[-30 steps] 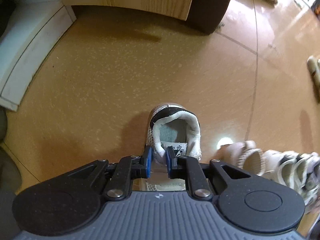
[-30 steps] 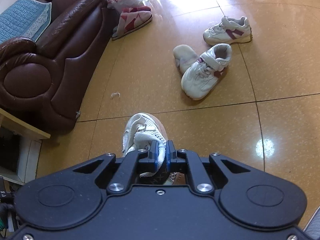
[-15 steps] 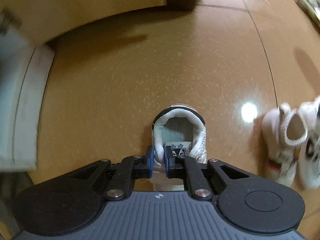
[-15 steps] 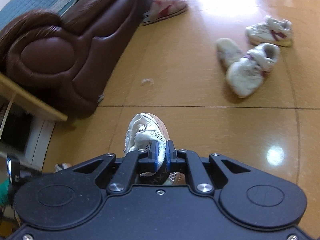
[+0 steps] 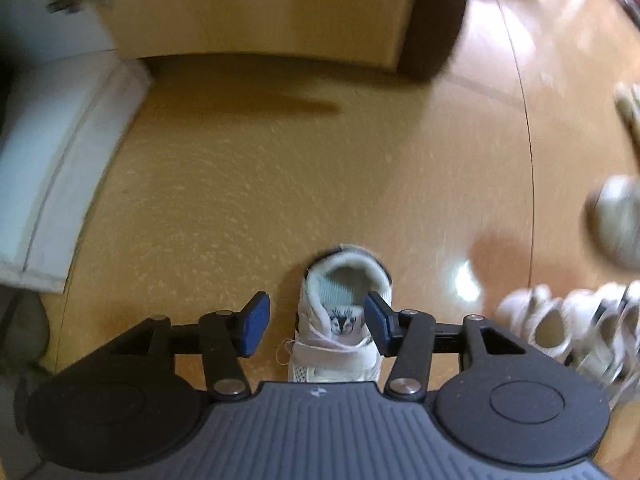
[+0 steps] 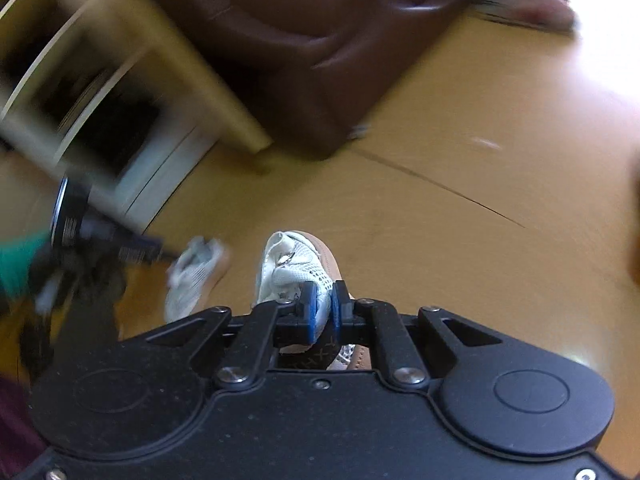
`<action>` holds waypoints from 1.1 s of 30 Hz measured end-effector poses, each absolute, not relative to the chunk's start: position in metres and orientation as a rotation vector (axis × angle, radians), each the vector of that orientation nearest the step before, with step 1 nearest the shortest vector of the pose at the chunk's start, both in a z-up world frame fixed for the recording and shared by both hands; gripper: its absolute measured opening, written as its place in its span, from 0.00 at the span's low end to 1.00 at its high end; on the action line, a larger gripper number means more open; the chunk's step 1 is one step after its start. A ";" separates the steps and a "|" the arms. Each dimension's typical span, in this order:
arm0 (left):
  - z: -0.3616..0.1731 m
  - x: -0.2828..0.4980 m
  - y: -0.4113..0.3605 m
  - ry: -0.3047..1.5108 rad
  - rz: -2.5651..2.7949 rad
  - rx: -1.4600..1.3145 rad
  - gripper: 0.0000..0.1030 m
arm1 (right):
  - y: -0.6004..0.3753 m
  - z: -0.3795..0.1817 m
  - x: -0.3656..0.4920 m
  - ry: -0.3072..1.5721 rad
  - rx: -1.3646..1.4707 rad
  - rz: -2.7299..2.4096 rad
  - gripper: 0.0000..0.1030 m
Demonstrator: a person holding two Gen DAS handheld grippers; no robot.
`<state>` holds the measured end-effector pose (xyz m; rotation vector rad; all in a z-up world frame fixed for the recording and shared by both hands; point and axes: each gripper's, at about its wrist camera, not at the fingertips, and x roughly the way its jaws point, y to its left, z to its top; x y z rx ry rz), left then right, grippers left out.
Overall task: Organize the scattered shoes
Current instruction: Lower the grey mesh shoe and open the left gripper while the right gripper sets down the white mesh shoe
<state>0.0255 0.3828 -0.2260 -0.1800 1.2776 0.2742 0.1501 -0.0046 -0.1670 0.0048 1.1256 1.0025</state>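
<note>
Left tongs (image 5: 316,322) are pointing steeply down at the tan floor (image 5: 320,168), jaws opening. The blue pads (image 5: 253,324) are standing apart on either side of a small white shoe (image 5: 340,320); neither pad is pressing on it. The shoe is sitting upright on the floor, heel collar toward the top of the view, tongue label and a strap across the instep facing the camera. A loose thread is trailing off its left side.

To the right in the left wrist view, a blurred row of pale shoes (image 5: 568,328) is lying side by side on the floor, near the white shoe but apart from it. One more pale shoe (image 5: 616,220) is showing above them, too blurred to tell how it lies. A wooden cabinet (image 5: 260,8) is filling the top of the view, with a white baseboard (image 5: 52,168) running down the left.

Right tongs (image 6: 323,312) are clamping narrowly on a white mesh shoe (image 6: 292,264) with a tan sole, gripping its upper edge; the toe is pointing away from the camera and the shoe is hanging clear of the floor. Left of it, another white mesh shoe (image 6: 196,272) is lying on the floor, blurred. A brown leather sofa (image 6: 320,40) is crossing the top of that view. The whole right wrist view is smeared with motion.
</note>
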 end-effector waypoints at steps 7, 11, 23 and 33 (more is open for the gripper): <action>-0.168 0.035 0.408 1.244 0.287 -0.092 0.49 | 0.110 -0.142 0.141 1.062 -0.427 1.403 0.08; -0.157 0.034 0.429 1.244 0.297 -0.081 0.49 | 0.170 -0.136 0.115 1.018 -0.634 1.607 0.08; -0.188 0.012 0.486 1.237 0.379 -0.357 0.49 | 0.264 -0.193 0.060 0.909 -1.131 1.885 0.08; -0.208 0.016 0.487 1.241 0.367 -0.412 0.49 | 0.301 -0.233 0.061 0.779 -1.192 1.755 0.12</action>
